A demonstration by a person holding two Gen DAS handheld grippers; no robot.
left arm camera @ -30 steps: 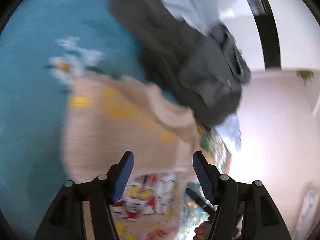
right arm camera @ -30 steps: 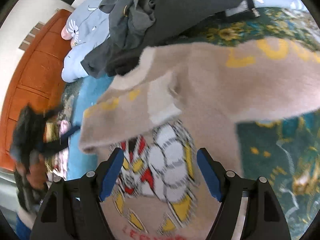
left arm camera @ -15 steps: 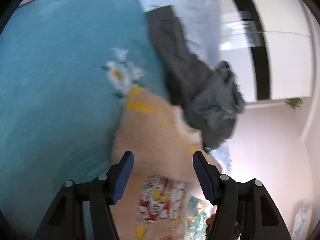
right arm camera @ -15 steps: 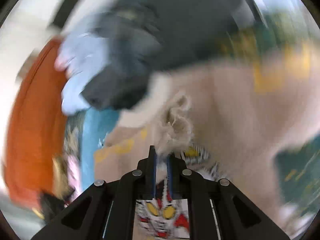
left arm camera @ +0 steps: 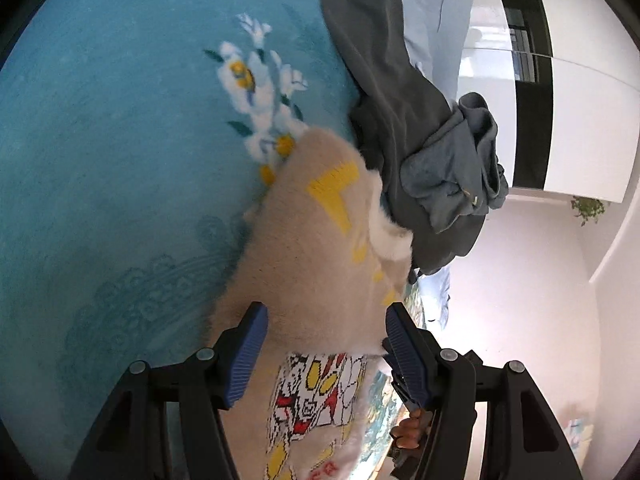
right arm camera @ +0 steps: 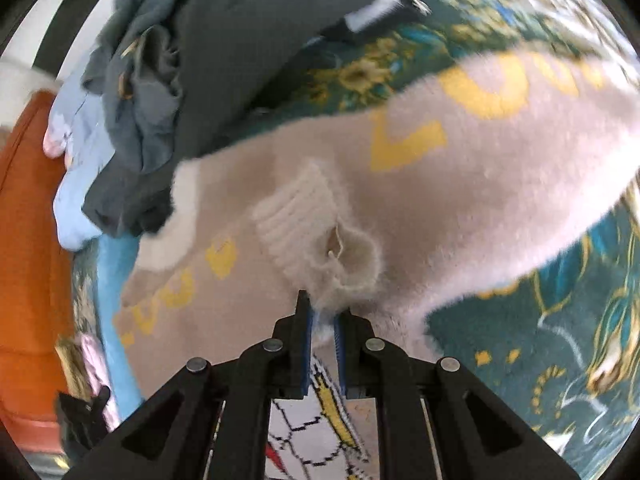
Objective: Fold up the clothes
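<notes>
The right gripper (right arm camera: 323, 322) pinches the ribbed cuff of the beige sweater (right arm camera: 440, 184), which lies on the patterned blanket (right arm camera: 560, 340) beside the dark clothes pile (right arm camera: 208, 60); the left gripper (left arm camera: 324, 354) hangs spread above the sweater body; step in hand: folding the sleeve inward; next, carry the cuff across the chest and release.

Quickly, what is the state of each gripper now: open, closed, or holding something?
Left gripper: open, above the beige sweater, holding nothing.
Right gripper: closed on a fold of the beige sweater.
</notes>
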